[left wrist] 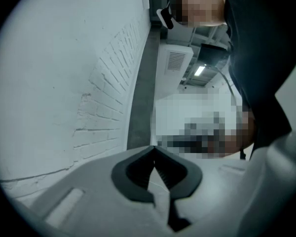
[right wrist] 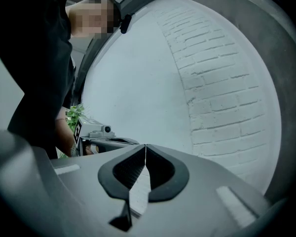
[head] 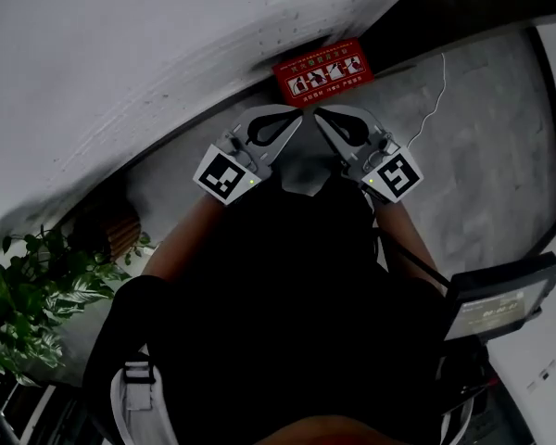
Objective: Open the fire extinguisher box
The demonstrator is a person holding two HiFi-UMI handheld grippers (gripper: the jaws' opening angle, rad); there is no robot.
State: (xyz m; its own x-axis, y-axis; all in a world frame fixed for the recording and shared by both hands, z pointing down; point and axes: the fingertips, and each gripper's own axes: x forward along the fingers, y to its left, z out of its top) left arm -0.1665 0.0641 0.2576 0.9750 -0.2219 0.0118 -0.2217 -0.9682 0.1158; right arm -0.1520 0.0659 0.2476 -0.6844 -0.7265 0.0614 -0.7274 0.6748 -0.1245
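Observation:
The fire extinguisher box (head: 322,69) shows as a red top with white pictograms, set on the grey floor at the foot of the white wall. Both grippers are held side by side in front of the person's body, tips pointing toward the box and a short way from it. My left gripper (head: 295,117) is shut with nothing between its jaws, tips together (left wrist: 154,147). My right gripper (head: 321,115) is also shut and empty (right wrist: 145,146). Neither touches the box. The gripper views show only white brick wall, not the box.
A leafy green plant (head: 32,295) stands at the lower left beside a brown wooden object (head: 111,230). A thin white cable (head: 431,109) runs over the grey floor right of the box. A dark flat device (head: 496,299) sits at the right. The left gripper (right wrist: 96,132) appears in the right gripper view.

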